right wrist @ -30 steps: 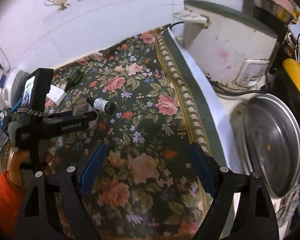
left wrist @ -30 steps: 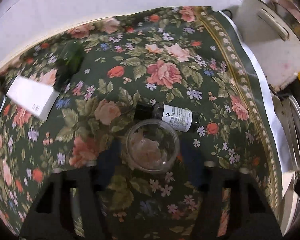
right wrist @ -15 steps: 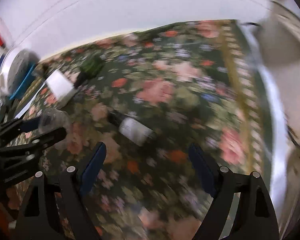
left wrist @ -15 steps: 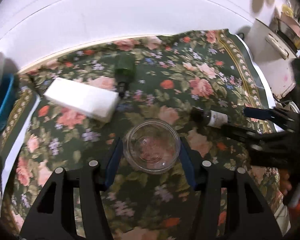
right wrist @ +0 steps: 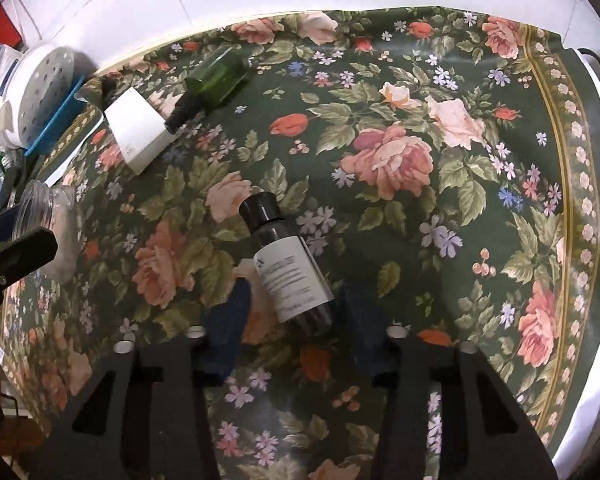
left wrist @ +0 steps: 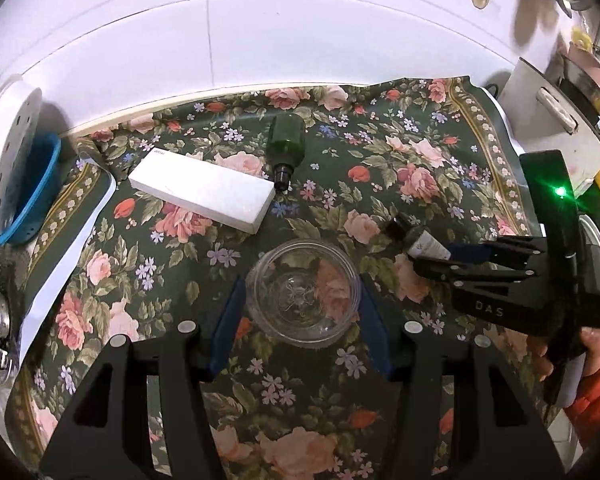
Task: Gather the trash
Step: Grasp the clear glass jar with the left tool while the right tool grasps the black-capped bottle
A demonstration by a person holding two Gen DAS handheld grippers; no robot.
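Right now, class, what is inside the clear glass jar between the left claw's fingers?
Nothing that shows: the jar looks empty, and the flowered cloth shows through its clear bottom. Its outer walls are hidden from this top-down view, partly by the left claw.

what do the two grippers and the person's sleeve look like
Both grippers are black with cut-out frames, silver screws and blue pads on the fingers. Seen from the left gripper, the right gripper has "DAS" embossed on its body and a black upright part with a glowing green light. The sleeve behind it is orange.
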